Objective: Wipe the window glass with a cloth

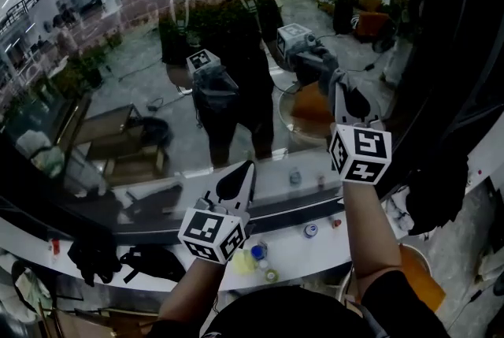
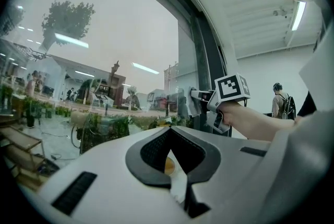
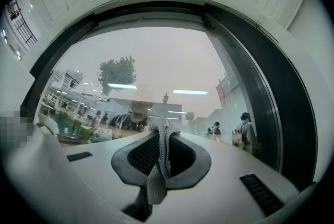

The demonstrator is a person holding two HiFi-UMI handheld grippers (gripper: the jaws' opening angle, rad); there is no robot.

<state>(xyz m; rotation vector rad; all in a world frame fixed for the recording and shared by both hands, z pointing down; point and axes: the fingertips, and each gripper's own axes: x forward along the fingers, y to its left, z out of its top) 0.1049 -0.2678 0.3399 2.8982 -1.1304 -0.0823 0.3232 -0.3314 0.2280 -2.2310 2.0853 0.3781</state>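
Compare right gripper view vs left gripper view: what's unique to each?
Right gripper view only: a grey mesh cloth pinched in its own fingers, pointed at the window glass.

Left gripper view only: the right gripper seen from outside with its black-and-white marker cube, the hand holding it, and a backpack-wearing person indoors. The left gripper has its fingers together, empty.

Both: window glass with reflections and the dark window frame.

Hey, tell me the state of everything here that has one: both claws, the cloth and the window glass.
left claw, shut, nothing gripped.
right claw, shut on the cloth, raised toward the glass.
cloth, pinched, hanging limp between the jaws.
window glass, intact, strongly reflective; whether the cloth touches it is unclear.
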